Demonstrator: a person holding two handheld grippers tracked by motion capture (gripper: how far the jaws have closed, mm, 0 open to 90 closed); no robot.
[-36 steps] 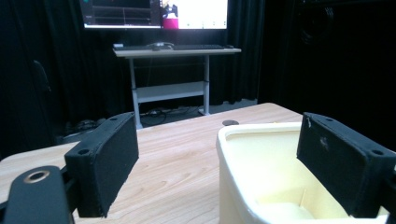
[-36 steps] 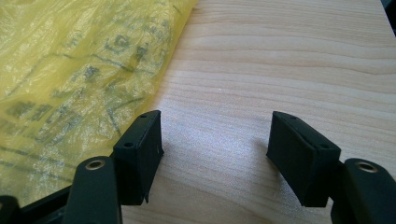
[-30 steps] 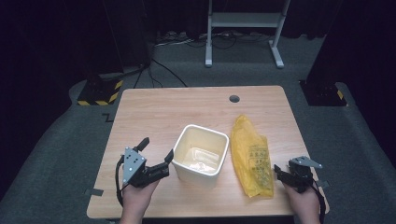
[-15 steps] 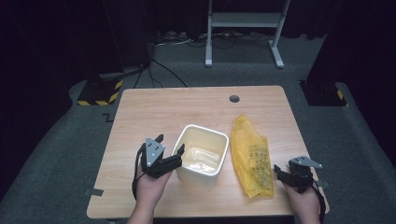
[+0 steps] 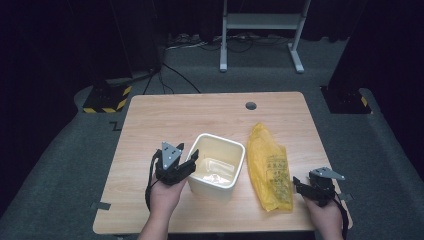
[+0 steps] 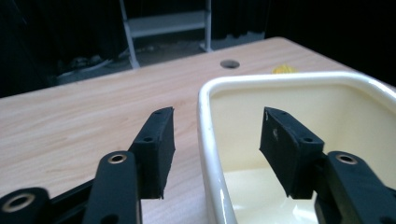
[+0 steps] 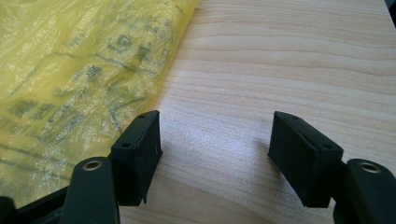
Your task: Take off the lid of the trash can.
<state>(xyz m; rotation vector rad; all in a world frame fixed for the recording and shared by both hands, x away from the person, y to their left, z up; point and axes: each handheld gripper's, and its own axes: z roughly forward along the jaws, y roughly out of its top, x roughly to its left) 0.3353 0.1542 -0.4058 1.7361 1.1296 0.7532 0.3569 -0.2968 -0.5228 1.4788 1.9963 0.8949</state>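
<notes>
High view: one tub [image 5: 218, 165], one bag [image 5: 270, 169], two grippers.

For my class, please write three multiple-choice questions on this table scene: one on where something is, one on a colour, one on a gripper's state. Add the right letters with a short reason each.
1. Where do the left gripper's jaws stand?
A. Astride the tub's wall, one jaw outside and one inside
B. Both flat on the bag
C. Over the hole in the table

2. What colour is the plastic bag?
A. Blue
B. Yellow
C. Red

3. In what state is the right gripper?
A. Shut on the bag
B. Shut on nothing
C. Open, with bare wood between its jaws

Answers:
1 A: the left gripper view shows the cream tub's rim running between the two jaws.
2 B: the bag is yellow with dark print, lying beside the tub.
3 C: the right gripper view shows the jaws wide apart over the table, the bag just beside one jaw.
</notes>
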